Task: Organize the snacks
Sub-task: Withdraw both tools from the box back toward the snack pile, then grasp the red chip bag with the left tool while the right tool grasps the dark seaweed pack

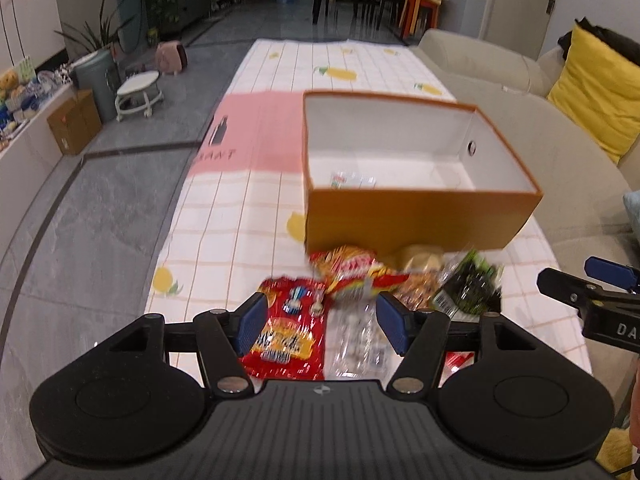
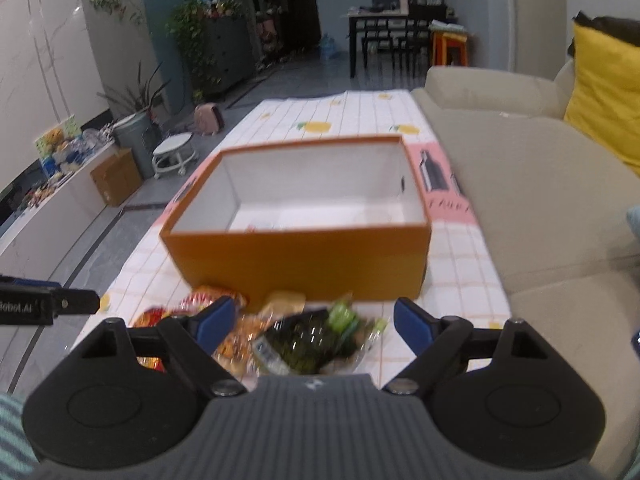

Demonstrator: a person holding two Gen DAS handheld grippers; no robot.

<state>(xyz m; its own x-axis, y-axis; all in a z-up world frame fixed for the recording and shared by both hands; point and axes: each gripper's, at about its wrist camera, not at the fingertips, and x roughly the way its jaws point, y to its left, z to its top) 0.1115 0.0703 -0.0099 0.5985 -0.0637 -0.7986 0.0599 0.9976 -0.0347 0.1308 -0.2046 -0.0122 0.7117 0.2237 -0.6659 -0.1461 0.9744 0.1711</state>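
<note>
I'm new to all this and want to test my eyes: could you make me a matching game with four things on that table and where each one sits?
Things:
1. orange box
2. red snack bag
3. green packet
4. pink lid

Places:
A. between the right gripper's open fingers
B. under the box
C. between the left gripper's open fingers
D. beyond the snack pile

Pairs: 1-D, 2-C, 3-A, 4-B

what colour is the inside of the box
White inside the box, orange outside; clearest in the right wrist view.
</note>
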